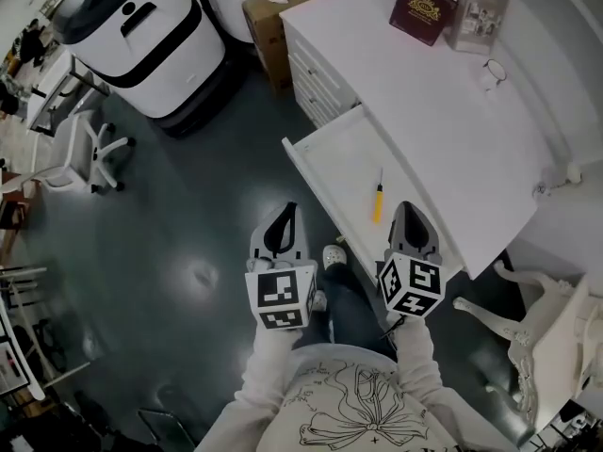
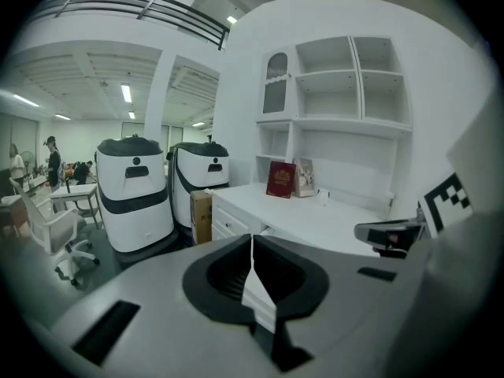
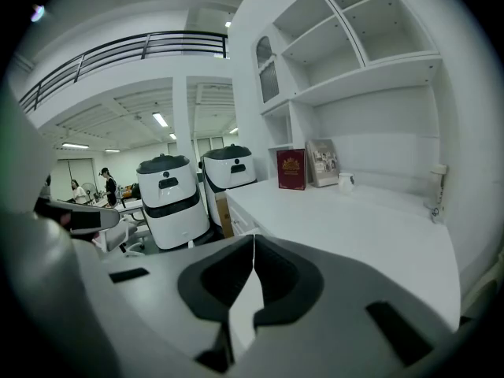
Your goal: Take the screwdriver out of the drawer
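Arms are stretching forward side by side, left gripper (image 1: 285, 213) and right gripper (image 1: 407, 210) pointing downward, jaws together, empty, near the screwdriver (image 1: 378, 201) in the drawer (image 1: 325, 149)

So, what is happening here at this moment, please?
A person holds a two-jaw gripper in each hand, facing a white desk. Its drawer stands open, with a yellow-handled screwdriver lying inside, untouched. The left gripper and the right gripper are both shut and empty, short of the screwdriver.
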Motion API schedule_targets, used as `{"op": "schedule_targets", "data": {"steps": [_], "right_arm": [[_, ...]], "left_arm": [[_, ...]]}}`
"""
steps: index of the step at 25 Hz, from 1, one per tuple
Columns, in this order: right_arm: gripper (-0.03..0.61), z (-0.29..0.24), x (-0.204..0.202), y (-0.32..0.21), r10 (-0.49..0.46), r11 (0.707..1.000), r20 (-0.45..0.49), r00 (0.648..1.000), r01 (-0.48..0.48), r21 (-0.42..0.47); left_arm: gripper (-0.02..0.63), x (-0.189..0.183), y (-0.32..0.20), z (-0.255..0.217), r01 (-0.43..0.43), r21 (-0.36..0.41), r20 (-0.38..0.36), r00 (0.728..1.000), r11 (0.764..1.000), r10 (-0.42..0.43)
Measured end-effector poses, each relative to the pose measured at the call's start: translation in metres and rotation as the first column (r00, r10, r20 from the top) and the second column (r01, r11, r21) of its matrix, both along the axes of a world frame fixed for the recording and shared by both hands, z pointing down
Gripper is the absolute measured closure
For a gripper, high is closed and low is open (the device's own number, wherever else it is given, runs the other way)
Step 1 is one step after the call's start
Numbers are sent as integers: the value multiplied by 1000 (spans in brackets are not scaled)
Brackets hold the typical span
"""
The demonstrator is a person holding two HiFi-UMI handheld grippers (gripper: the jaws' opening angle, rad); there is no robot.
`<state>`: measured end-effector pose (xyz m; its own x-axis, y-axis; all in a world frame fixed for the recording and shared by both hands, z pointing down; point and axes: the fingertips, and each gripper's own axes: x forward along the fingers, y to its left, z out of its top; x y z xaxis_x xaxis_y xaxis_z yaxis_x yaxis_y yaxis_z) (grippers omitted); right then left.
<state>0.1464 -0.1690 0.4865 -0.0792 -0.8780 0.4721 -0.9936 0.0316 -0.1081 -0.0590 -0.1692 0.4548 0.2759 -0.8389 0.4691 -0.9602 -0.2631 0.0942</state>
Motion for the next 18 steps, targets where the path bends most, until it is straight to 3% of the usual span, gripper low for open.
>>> {"op": "schedule_targets", "data": {"steps": [18], "right_arm": [[559,96,9,-42,-62,973,69,996,76,-217]], "left_arm": [[603,33,-47,70,-1,-138,22,1000,990,4]]}}
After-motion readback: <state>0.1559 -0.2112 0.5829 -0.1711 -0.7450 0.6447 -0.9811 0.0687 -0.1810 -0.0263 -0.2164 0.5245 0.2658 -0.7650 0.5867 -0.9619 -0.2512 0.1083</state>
